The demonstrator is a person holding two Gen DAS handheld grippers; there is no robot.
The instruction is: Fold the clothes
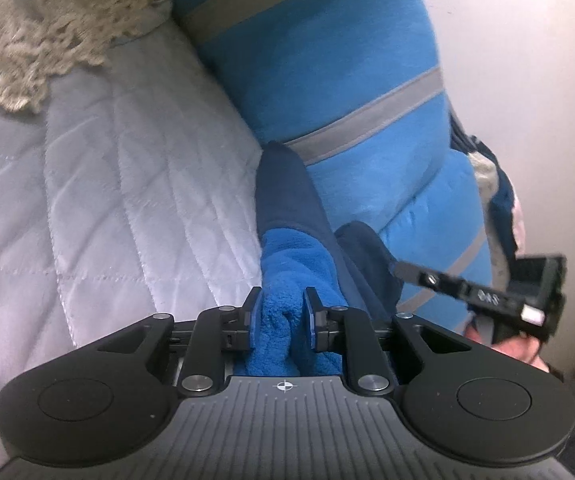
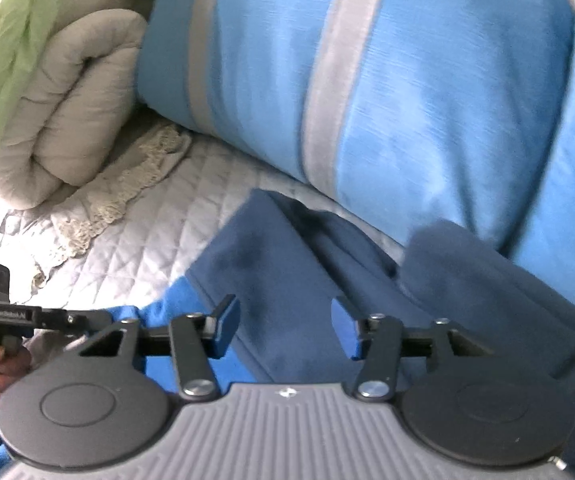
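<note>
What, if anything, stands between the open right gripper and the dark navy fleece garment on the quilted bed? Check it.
Nothing visible does. The right gripper hangs open directly over the dark navy fleece garment, with only air between. The left gripper already pinches the garment's bright blue fleece lining off to the side.

Almost nothing legible. Right wrist view: the left gripper (image 2: 99, 316) comes in from 9 o'clock, and its black side bar carries small white lettering, too blurred to read beyond a short brand-style word. Left wrist view: the right gripper (image 1: 397, 268) enters from 3 o'clock; its arm shows a few small pale marks that look like digits or screw heads, cannot tell which. Each camera's own grey ribbed body (image 1: 283, 420) has a small crosshair target sign at its top centre, a circle quartered by a cross. No other text, labels or numbers anywhere.
</note>
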